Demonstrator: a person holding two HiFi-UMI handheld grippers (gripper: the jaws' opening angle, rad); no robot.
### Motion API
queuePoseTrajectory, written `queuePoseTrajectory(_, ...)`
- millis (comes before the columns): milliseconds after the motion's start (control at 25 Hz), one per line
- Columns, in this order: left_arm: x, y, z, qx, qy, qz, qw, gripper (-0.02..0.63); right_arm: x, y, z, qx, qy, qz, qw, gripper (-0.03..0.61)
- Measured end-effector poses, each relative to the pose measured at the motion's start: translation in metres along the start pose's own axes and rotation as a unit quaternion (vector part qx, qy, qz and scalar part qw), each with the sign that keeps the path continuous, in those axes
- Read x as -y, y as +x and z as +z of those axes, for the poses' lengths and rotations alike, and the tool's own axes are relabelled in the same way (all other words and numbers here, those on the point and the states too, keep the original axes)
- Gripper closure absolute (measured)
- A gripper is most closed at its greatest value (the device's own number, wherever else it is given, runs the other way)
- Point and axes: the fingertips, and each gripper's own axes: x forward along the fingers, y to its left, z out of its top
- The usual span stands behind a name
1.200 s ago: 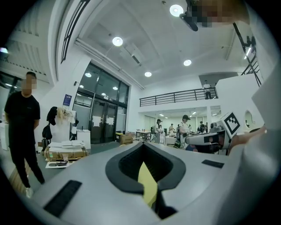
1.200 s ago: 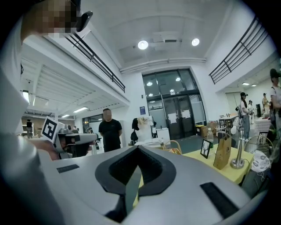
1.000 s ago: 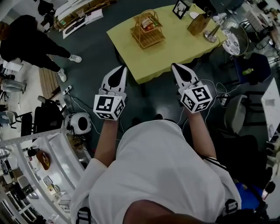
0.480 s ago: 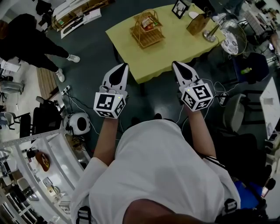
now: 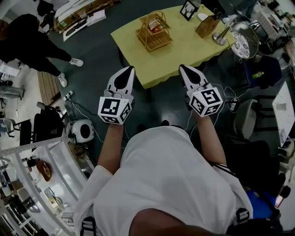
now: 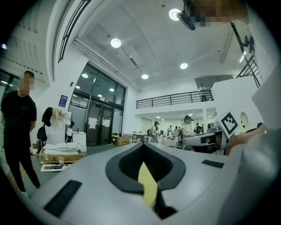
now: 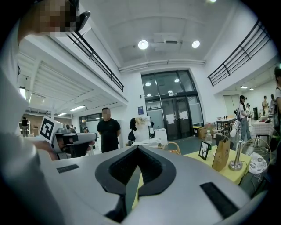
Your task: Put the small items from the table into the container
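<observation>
Container: an open-slatted basket of light wood with an arched handle (image 5: 150,42). It stands upright on the far left part of the tabletop, well apart from both grippers.
Contents: small items (image 5: 156,25) with some red on them lie inside the basket. They are too small to tell apart.
Tabletop: a pale yellow rectangular tabletop (image 5: 182,46), set at a slant to the person, above a dark floor.
Other things on it: a black-framed picture (image 5: 188,9), a brown paper bag (image 5: 206,26) and a metal stand with a round base (image 5: 221,37) cluster at the far right end. All three are apart from the basket.
Left gripper: the white, pointed left gripper (image 5: 128,72) is held level with its tip near the tabletop's near corner. Its jaws are together with only a thin slit between them, and they grip nothing.
Right gripper: the matching right gripper (image 5: 185,70) points at the tabletop's near edge. Its jaws are closed and empty.
Person: a white-shirted person holds both grippers side by side, short of the basket.
Bystander: a person in black clothes (image 5: 27,44) stands on the floor at the far left.
</observation>
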Motion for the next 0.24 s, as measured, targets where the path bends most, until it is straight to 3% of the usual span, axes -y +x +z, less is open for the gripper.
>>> queuePoseTrajectory(240, 0.0034, 0.0002, -0.0016, 0.0, -0.001, -0.002, 1.0, 0.606, 0.0011, -0.0019, -0.0012, -0.002, 0.0, -0.001, 1.0, 0.566)
